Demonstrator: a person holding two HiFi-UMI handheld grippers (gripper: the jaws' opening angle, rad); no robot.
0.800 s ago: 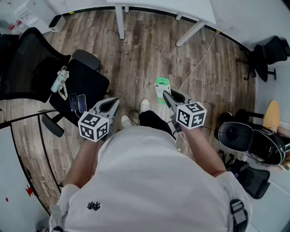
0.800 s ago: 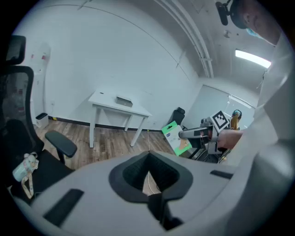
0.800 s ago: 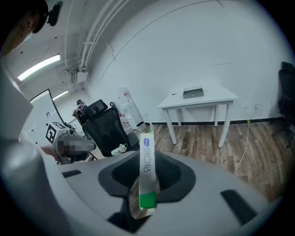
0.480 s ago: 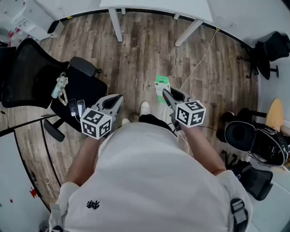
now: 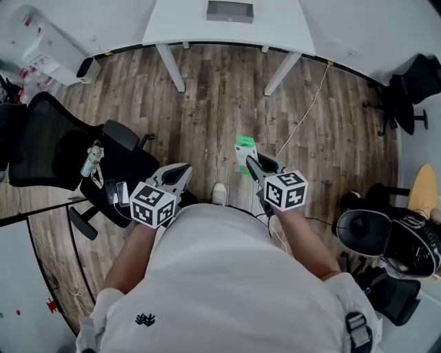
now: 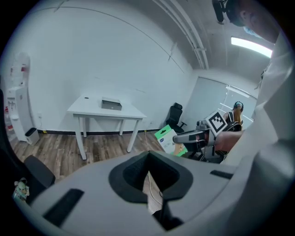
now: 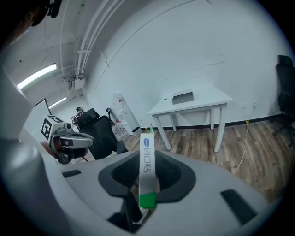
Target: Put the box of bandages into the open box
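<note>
Office room with a brown wood-plank floor (image 5: 207, 103) and plain white walls. The flat white-and-green bandage carton (image 5: 243, 148) is up in the air over that floor, pinched in the right gripper (image 5: 252, 161). The jaws are clamped on its two flat faces, so the right gripper view sees it edge-on. Just to the left, the left gripper (image 5: 180, 172) is held level with it, jaws together and nothing in them. Both grippers stick out in front of the person's white shirt (image 5: 220, 276), and a white shoe (image 5: 219, 194) shows on the floor between them. Further out on the left there's a black mesh office chair (image 5: 48, 145) with a few small items on its seat. Way across the floor, well apart from the carton, a white table (image 5: 275, 31) stands by the wall with a grey rectangular box (image 5: 229, 11) on top.
</note>
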